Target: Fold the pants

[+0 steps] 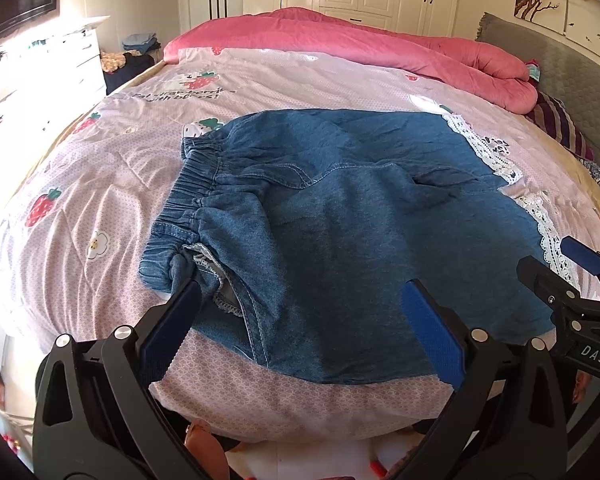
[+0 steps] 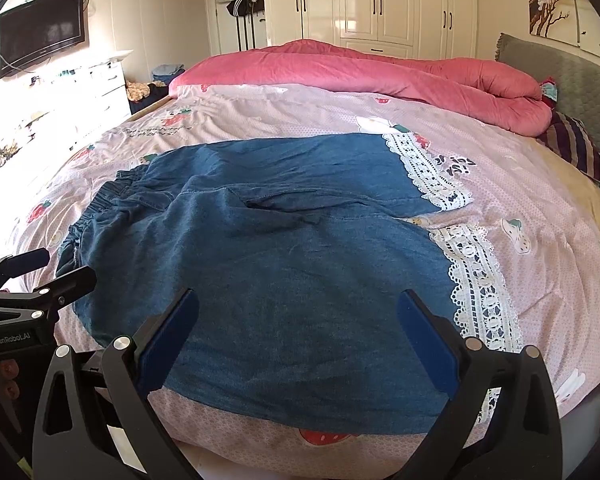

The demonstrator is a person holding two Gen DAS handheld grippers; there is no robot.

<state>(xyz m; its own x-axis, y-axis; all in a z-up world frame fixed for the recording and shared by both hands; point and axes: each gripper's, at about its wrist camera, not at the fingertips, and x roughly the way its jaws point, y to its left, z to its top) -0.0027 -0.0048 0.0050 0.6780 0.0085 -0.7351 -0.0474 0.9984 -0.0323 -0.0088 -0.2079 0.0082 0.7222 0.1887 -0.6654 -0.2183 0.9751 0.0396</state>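
pants flat on bed, beyond spread jaws

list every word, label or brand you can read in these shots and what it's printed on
"DAS" on the right gripper, seen from the left wrist.
"GenRobot.AI" on the left gripper, seen from the right wrist.
"...strawberries with b...s!" on the pink bedsheet; first word and part of the last unreadable.
Dark script by the lace hem: too distorted to read.
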